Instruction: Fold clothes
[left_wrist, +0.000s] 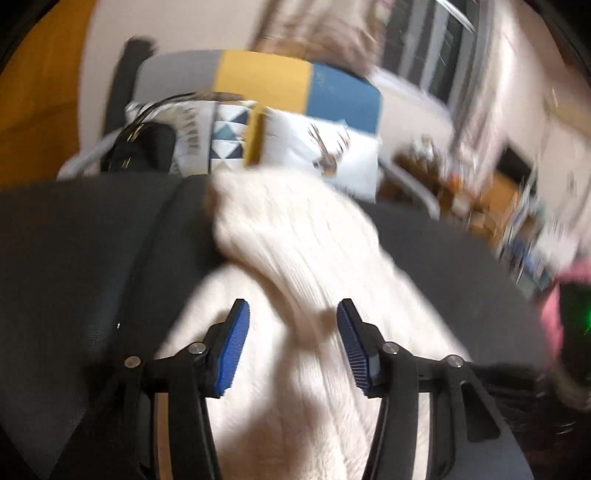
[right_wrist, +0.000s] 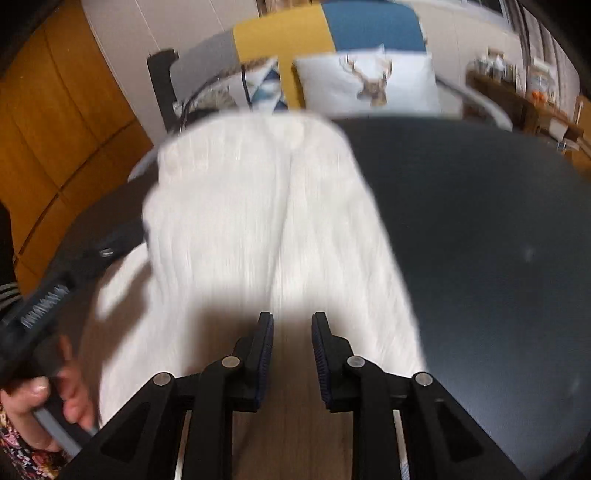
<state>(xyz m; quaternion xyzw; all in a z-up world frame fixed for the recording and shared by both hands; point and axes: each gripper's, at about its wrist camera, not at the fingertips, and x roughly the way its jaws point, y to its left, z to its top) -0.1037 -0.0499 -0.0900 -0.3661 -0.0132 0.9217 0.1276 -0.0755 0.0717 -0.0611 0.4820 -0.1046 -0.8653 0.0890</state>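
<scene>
My left tool (left_wrist: 293, 345) hangs in the lower middle of its frame, its blue pads (left_wrist: 232, 350) standing well apart with nothing pinched between them. Beneath and ahead of it lies the white knitted sweater (left_wrist: 295, 258), spread on the dark desk (left_wrist: 74, 258); a folded band of it runs from the upper centre down toward the gap between the pads, though blur keeps me from telling whether the pads touch the cloth.

My right tool (right_wrist: 291, 354) sits at the bottom centre of its frame, jaws parted by a narrow gap, holding nothing. The sweater (right_wrist: 258, 206) fills the middle of that view, reaching from the far rim of the desk (right_wrist: 480, 240) down to the tool, with a crease running down its centre. Below the near edge of the cloth, between the tool's fingers, a wooden floor (right_wrist: 291, 443) shows.

At the lower left of the right view, my left hand (right_wrist: 44, 406) grips the other tool's handle. Behind the desk, at the top of both frames, stands a couch with a deer cushion (right_wrist: 369, 81).
</scene>
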